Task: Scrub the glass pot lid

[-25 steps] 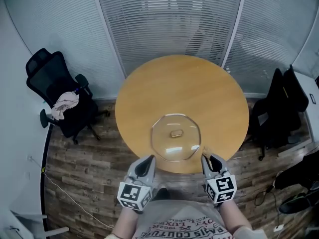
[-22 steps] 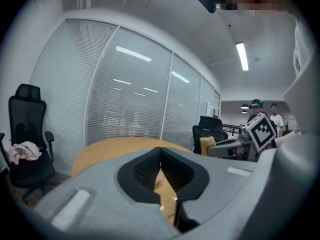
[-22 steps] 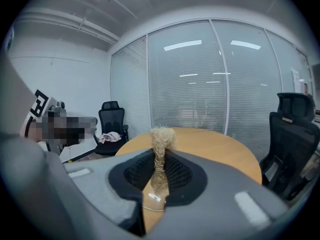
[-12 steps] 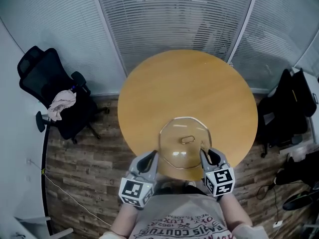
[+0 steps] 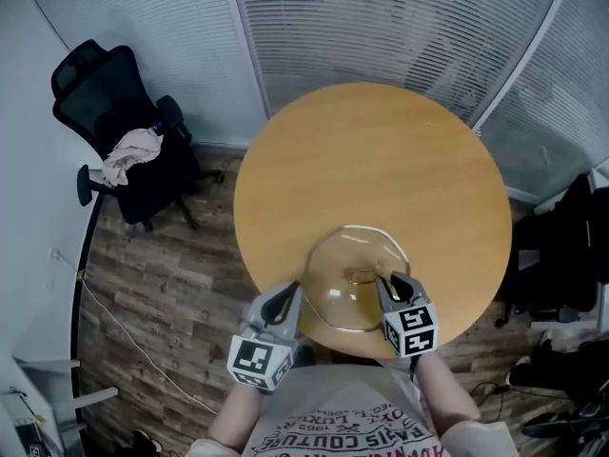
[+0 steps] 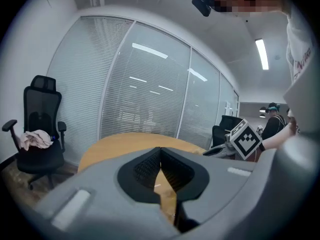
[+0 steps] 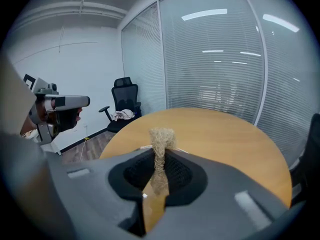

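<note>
Head view: glass pot lid [image 5: 354, 276] lies lower centre on the round table [image 5: 381, 150], between both grippers. Right gripper [image 5: 392, 287] pinches a tan scrubber [image 7: 161, 139]; left gripper [image 5: 285, 300] is closed, empty. Scrubbing apparently not yet begun.

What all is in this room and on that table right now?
Table: one, light wood, round, mid-room.
Glass lid: one, clear, on the table's near edge.
Office chair: one, black, left by the wall.
Cloth: one, pale, on that chair.
Blinds: white, across the glass walls behind.
Scrub pad: one, tan, pinched in the right gripper.
Left gripper: one, grey, jaws together, empty, left of the lid.
Right gripper: one, grey, at the lid's right side.
</note>
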`<state>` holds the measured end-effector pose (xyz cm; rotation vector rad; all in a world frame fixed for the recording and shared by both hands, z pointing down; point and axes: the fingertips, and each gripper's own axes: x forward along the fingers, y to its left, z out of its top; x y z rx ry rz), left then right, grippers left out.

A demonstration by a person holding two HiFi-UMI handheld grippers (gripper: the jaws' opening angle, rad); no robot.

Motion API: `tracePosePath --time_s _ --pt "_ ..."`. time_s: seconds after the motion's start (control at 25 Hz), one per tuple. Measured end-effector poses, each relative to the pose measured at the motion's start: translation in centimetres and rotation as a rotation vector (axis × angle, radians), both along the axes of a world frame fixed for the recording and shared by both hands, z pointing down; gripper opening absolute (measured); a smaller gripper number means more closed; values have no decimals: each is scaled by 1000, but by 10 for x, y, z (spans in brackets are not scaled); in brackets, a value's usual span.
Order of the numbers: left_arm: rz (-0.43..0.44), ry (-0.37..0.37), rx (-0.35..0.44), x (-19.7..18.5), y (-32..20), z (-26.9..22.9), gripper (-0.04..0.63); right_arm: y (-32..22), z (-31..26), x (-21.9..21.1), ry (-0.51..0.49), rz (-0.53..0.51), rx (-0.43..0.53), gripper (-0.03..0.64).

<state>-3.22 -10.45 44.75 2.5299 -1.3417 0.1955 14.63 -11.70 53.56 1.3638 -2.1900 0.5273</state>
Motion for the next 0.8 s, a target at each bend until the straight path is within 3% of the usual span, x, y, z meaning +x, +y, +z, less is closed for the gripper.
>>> tracePosePath --time_s 0.4,0.8 --pt "-170 -37 -74 -10 -6 33 8 -56 66 -6 78 -190 -153 54" --pt "-252 -50 -103 -19 -5 43 8 -69 113 -24 186 -401 -337 54"
